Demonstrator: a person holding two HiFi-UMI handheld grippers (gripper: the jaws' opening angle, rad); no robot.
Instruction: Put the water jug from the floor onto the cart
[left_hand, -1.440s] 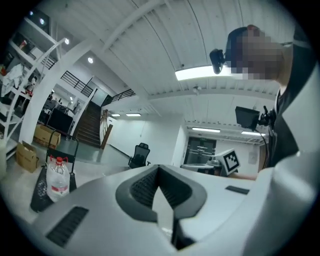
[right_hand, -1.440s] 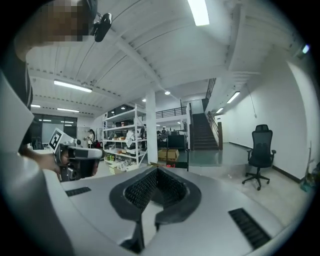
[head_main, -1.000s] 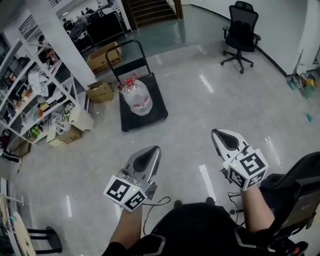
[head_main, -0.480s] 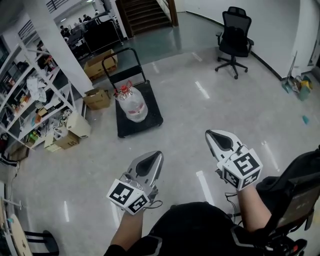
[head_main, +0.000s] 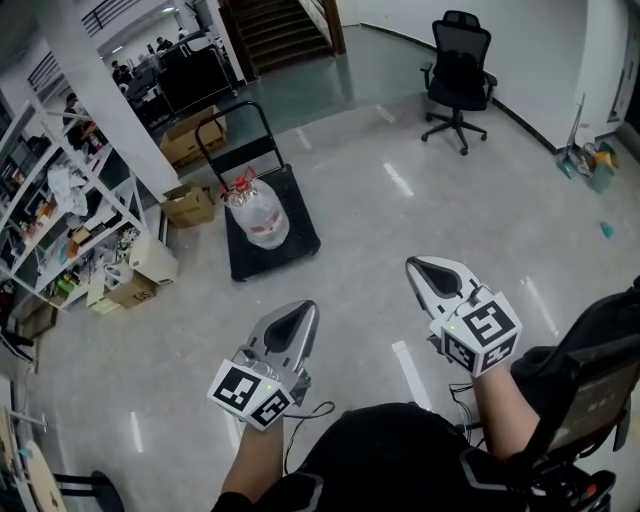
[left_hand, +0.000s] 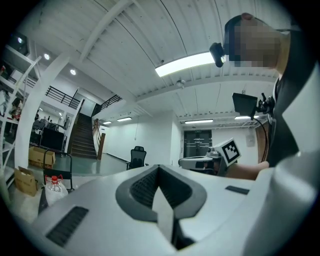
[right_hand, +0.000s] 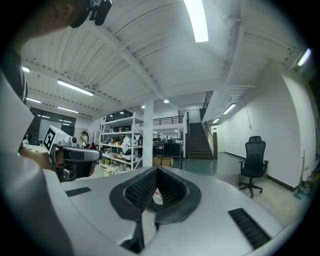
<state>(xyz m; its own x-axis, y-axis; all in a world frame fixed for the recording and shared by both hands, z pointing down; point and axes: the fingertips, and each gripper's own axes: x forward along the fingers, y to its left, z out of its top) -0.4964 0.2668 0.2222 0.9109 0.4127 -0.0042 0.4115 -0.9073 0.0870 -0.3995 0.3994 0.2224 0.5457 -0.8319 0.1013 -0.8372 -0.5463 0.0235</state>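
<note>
Water jug (head_main: 252, 210) stands upright on the cart (head_main: 297, 236).

black office chair (head_main: 457, 60) stands alone — cardboard boxes (head_main: 190, 204) lie beside cluttered shelving (head_main: 70, 215)

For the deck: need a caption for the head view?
Water jug on the black cart; left tongs and right tongs shut, empty, well back from it.

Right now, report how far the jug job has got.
Done: the water jug already stands upright on the black cart, not on the floor.
In hand: nothing. The left gripper and the right gripper are both shut and empty, held close to the person and well away from the cart.
Left: no step appears to be outstanding.
</note>
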